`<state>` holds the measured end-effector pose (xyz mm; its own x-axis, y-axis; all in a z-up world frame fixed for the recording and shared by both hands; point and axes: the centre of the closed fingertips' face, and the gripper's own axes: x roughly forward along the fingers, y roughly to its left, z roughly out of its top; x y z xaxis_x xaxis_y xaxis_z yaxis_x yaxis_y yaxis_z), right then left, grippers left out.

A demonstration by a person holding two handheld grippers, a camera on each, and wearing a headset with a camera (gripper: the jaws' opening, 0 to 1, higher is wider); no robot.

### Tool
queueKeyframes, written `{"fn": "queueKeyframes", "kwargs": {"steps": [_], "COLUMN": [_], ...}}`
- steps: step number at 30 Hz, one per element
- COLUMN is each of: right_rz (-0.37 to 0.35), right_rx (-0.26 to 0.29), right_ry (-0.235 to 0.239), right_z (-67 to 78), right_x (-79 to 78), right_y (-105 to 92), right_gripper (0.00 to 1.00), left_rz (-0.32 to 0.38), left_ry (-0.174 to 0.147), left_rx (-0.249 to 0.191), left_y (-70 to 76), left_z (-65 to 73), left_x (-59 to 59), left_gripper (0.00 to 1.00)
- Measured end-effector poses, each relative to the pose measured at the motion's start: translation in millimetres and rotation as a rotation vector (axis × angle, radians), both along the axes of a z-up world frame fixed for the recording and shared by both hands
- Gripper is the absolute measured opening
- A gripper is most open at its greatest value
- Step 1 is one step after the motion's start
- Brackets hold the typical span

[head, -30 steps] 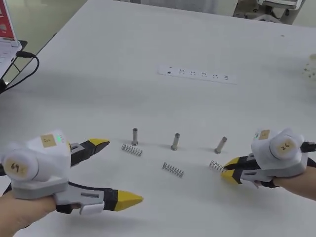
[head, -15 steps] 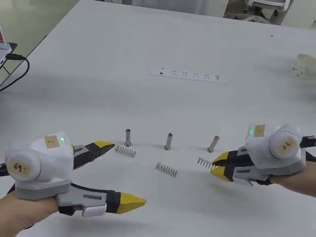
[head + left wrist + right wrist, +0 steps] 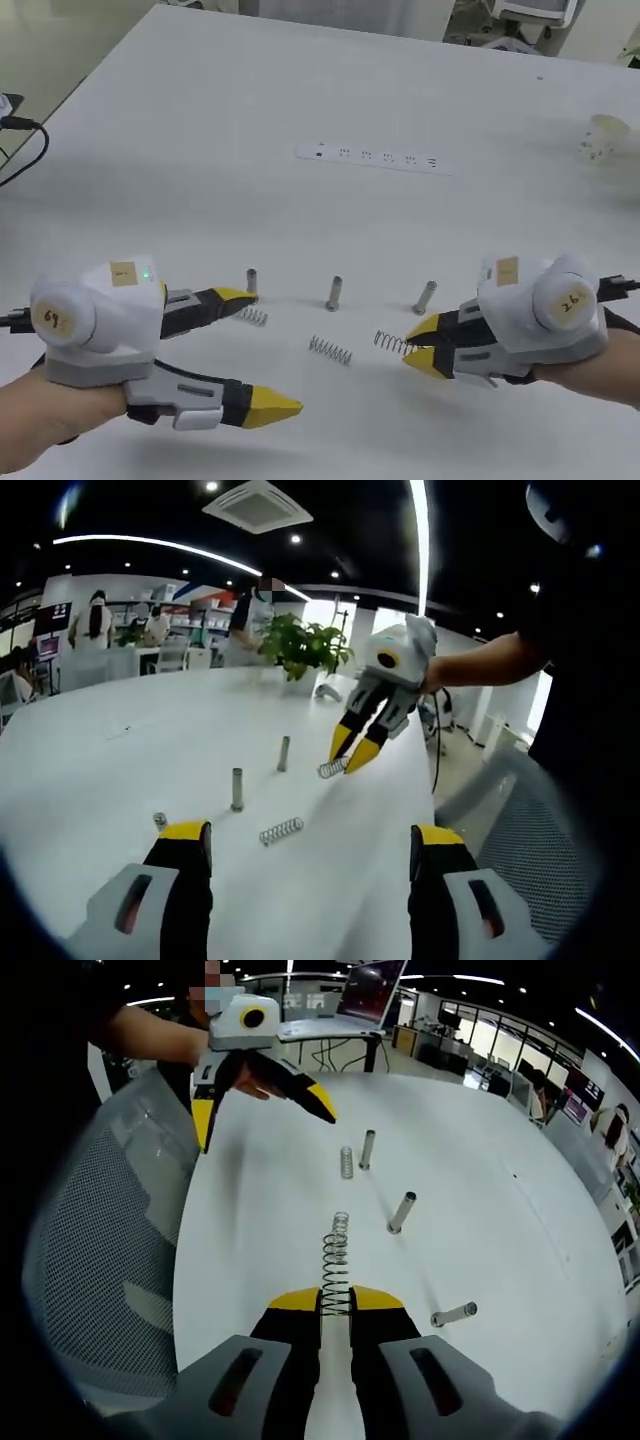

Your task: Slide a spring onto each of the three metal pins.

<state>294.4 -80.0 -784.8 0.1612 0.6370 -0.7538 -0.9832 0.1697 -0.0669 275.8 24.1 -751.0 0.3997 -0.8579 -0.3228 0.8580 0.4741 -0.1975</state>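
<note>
Grips the right-hand spring (image 3: 388, 343) between the tips of the right tool (image 3: 412, 345) now. No longer loose on the bench (image 3: 300, 100) at those tips, as in the head view a second back. In the right gripper view, juts straight ahead from the nearly closed jaws, pinched by its near end, far end free. In the head view, sits right of centre in the lower half, just below the right pin (image 3: 426, 295) and pointing left toward the middle spring (image 3: 329, 351). Cannot tell whether lifted clear of the bench or brushing it.

Suggests the first pick-up is done and the threading not yet begun. Three pins standing bare in a row across the middle of the frame: left pin (image 3: 251, 279), middle pin (image 3: 334, 292), right pin. Middle spring flat on the bench just below the middle pin; left spring (image 3: 254, 316) flat near the left pin's foot.

Keeps the left tool (image 3: 268, 352) spread wide at lower left, grasping nothing, with its upper tip drawn closer to the left spring than a second back. Hints at a second pick-up being lined up.

Next, probably: tip the held spring upright and bring its free end over the right pin's top. A fiddly alignment, with so slim a pin.
</note>
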Motion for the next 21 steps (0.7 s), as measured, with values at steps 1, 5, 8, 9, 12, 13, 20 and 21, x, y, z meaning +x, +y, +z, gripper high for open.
{"fn": "queueKeyframes", "kwargs": {"steps": [1,5,8,9,12,13,20,21], "right_rz": [0.007,0.044,0.079,0.092,0.111,0.117,0.153,0.157], "right_rx": [0.003,0.007,-0.004,-0.007,-0.014,-0.017,-0.028,-0.030], "right_ry": [0.002,-0.001,-0.011,-0.014,-0.018,-0.019,-0.015,-0.015], "right_z": [1.4,6.2,8.2,8.9,9.3,9.3,8.5,8.2], "right_x": [-1.0,-7.1,-12.5,-14.5,-17.6,-18.5,-27.2,-27.9], "right_y": [1.5,8.1,11.1,12.1,13.9,14.3,19.1,19.3], "right_gripper": [0.08,0.08,0.08,0.08,0.08,0.08,0.08,0.08], "left_rz": [-0.003,-0.027,-0.051,-0.062,-0.081,-0.084,-0.125,-0.132], "left_ry": [0.004,0.006,0.008,0.006,0.010,0.010,0.004,0.004], "left_rx": [-0.014,-0.027,-0.027,-0.021,-0.023,-0.025,-0.023,-0.022], "left_y": [-1.9,-8.3,-14.1,-17.1,-23.5,-25.3,-42.5,-44.6], "left_z": [2.0,3.4,2.8,1.9,-0.5,-1.1,-4.1,-4.8], "left_x": [0.8,4.5,3.8,3.2,2.5,2.4,-3.6,-4.7], "left_gripper": [0.76,0.71,0.69,0.68,0.66,0.66,0.59,0.58]}}
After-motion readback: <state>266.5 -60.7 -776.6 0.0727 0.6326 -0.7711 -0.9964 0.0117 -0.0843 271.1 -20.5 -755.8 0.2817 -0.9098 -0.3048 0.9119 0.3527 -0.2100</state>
